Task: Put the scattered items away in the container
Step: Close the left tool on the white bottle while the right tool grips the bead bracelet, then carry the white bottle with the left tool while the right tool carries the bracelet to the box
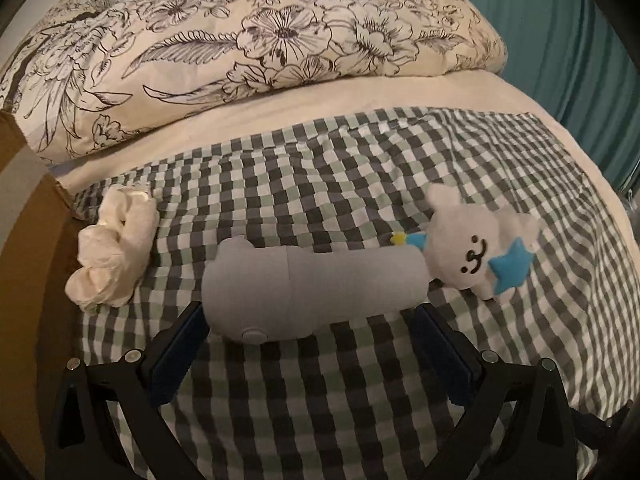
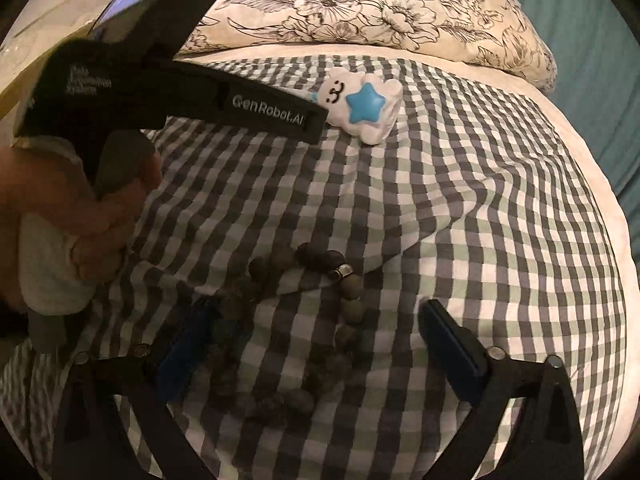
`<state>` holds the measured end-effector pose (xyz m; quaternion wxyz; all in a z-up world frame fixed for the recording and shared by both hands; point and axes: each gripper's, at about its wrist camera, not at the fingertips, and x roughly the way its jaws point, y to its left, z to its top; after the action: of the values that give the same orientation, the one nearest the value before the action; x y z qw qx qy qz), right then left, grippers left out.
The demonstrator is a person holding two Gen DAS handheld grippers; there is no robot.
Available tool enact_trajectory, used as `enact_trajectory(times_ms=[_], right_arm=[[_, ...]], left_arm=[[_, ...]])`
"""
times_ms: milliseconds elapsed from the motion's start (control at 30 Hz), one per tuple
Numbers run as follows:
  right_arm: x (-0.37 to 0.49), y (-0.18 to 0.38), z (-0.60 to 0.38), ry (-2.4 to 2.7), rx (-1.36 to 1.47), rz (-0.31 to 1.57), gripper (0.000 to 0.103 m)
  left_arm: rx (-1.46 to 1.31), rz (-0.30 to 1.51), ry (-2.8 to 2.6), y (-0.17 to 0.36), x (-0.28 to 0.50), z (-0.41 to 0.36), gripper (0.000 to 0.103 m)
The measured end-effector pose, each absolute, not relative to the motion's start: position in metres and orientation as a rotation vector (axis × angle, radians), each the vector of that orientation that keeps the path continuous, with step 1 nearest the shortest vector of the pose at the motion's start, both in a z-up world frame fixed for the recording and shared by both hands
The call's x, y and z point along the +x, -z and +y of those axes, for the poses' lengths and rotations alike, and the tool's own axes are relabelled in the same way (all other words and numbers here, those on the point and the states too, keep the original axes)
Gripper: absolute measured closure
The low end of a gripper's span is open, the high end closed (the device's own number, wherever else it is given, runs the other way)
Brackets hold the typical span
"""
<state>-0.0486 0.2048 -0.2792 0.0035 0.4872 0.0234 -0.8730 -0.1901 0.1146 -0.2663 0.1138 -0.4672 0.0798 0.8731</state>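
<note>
Left wrist: left gripper spread around grey case; right gripper spread over beads.

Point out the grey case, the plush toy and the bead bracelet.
grey case (image 1: 316, 284): left wrist view, middle of its body.
plush toy (image 1: 476, 252): left wrist view, its white face.
bead bracelet (image 2: 352, 284): right wrist view, bead beside the metal ring.

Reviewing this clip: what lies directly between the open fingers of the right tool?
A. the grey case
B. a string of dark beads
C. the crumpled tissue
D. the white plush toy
B: in the right wrist view the string of dark beads lies on the checked cloth between the open right tool.
</note>
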Motion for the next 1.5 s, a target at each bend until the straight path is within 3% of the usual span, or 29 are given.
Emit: enact_trajectory(times_ms=[333, 733, 933, 1500], right_arm=[[-0.054, 0.27, 0.216, 2.741, 1.577, 0.022, 0.047], [-0.059, 0.268, 0.228, 2.721, 1.595, -0.057, 0.072], [-0.06, 0.267, 0.232, 2.723, 1.594, -0.069, 0.08], [-0.04, 0.249, 0.243, 2.812, 1.533, -0.159, 0.08]], left_arm=[[-1.366, 0.191, -2.562, 0.26, -0.195, 0.117, 0.0], [-1.438, 0.108, -2.589, 0.268, -0.207, 0.122, 0.0], [-1.414, 0.108, -2.634, 0.264, -0.206, 0.118, 0.002], [-1.258, 0.129, -2.7, 0.201, -0.166, 0.096, 0.002]])
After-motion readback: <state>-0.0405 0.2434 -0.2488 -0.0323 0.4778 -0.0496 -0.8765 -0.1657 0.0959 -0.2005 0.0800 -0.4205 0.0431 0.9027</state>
